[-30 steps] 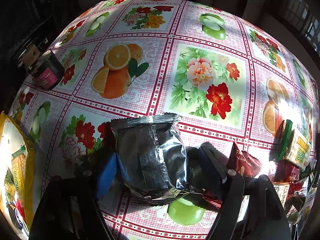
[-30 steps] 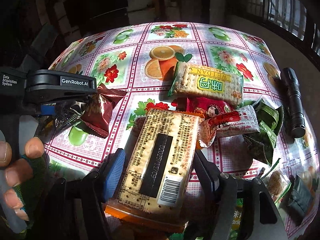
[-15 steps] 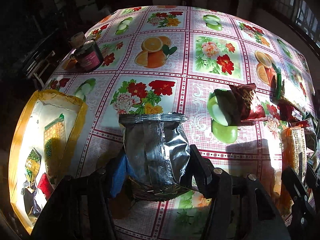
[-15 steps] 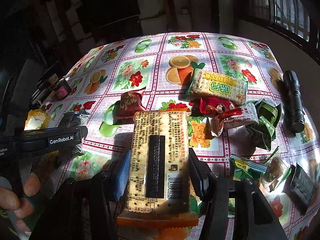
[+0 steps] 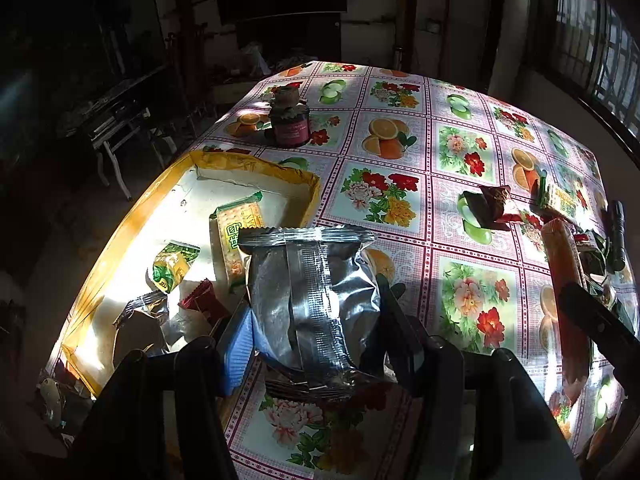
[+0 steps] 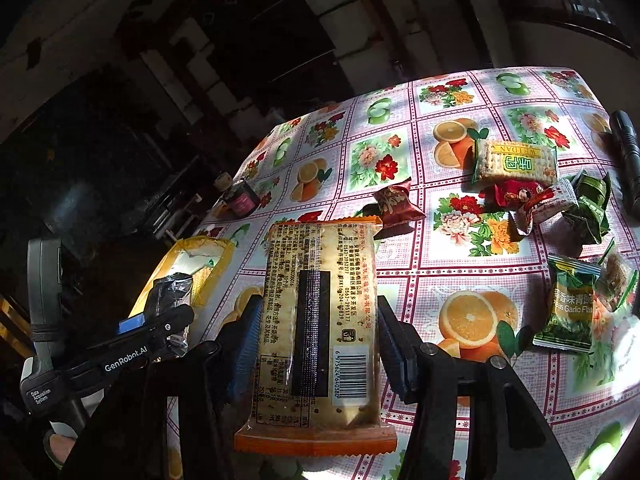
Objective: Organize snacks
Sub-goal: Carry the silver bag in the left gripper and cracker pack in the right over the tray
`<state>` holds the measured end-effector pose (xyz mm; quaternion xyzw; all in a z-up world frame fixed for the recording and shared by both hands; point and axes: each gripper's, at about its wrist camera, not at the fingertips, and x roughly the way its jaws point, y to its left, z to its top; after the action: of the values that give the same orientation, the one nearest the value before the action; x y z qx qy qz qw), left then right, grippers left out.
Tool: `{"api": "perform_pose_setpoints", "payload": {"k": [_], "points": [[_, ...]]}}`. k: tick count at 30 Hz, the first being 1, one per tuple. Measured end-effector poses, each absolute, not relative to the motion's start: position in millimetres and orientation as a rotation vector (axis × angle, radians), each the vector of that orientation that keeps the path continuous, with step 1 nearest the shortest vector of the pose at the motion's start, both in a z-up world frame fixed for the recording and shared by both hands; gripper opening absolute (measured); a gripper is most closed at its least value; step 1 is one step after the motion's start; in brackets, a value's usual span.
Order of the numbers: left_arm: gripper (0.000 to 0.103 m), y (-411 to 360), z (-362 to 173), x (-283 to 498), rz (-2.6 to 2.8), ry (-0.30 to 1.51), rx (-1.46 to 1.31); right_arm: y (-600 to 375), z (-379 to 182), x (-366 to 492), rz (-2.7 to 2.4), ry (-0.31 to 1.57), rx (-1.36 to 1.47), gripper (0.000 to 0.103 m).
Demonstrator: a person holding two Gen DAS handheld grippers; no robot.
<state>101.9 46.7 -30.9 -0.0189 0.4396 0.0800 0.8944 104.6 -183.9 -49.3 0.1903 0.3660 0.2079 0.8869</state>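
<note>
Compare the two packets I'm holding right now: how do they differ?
The silver foil packet in the left hand-held gripper is crinkled, puffy and unprinted on this side; the cracker pack in the right hand-held gripper is long, flat, orange-edged, with printed text and a barcode. Both are clamped and lifted off the table.

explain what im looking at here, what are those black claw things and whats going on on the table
No robot: a person holds a hand-held gripper in each hand, each with a camera looking along its fingers. In the left camera's picture, the left gripper is clamped on a silver packet, next to a yellow box already holding some snacks. In the right camera's picture, the right gripper clamps a long cracker pack. More snacks, a dark jar and a black flashlight lie on the flowered tablecloth.
</note>
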Motion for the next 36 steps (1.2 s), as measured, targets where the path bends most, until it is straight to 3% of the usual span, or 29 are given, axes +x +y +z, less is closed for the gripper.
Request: {"api": "perform_pose_setpoints", "payload": {"k": [36], "points": [[0.058, 159.3, -21.6, 59.4, 0.299, 0.867, -0.17, -32.4, -35.3, 110.5, 0.685, 0.822, 0.259, 0.058]]}}
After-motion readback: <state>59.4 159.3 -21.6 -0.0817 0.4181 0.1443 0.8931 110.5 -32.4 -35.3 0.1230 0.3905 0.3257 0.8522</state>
